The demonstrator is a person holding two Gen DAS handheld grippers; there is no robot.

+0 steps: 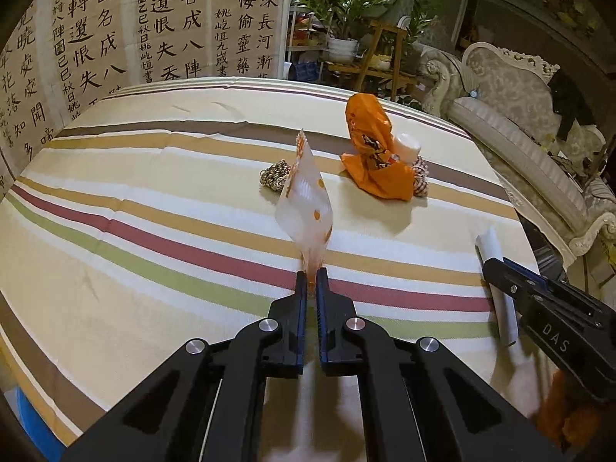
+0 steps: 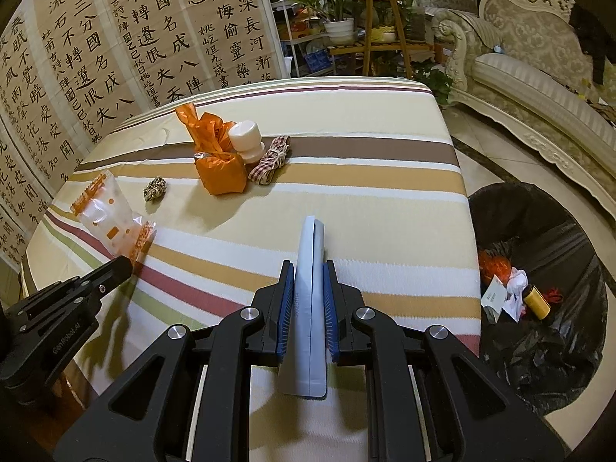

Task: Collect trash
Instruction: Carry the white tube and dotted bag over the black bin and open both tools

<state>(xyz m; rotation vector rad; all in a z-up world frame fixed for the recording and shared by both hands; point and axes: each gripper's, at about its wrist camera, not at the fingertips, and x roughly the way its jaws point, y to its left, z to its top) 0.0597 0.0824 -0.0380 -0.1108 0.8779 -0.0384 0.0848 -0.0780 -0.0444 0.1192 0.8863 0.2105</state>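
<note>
My left gripper (image 1: 312,279) is shut on the end of a clear wrapper with orange print (image 1: 306,198), held above the striped table; the wrapper also shows in the right wrist view (image 2: 109,217). My right gripper (image 2: 310,269) is shut on a flat grey-white packet (image 2: 310,269), which also shows in the left wrist view (image 1: 494,254). On the table lie an orange bag (image 2: 217,156), a white plastic cap piece (image 2: 246,140), a bundle of striped string (image 2: 271,159) and a small brown crumpled scrap (image 2: 154,188). A black-lined trash bin (image 2: 546,269) stands on the floor right of the table.
The striped tablecloth (image 2: 346,200) covers the table; its right edge is next to the bin. A calligraphy screen (image 2: 115,38) stands behind left. Plant stands (image 2: 346,19) are at the back and an ornate sofa (image 2: 539,57) at the right.
</note>
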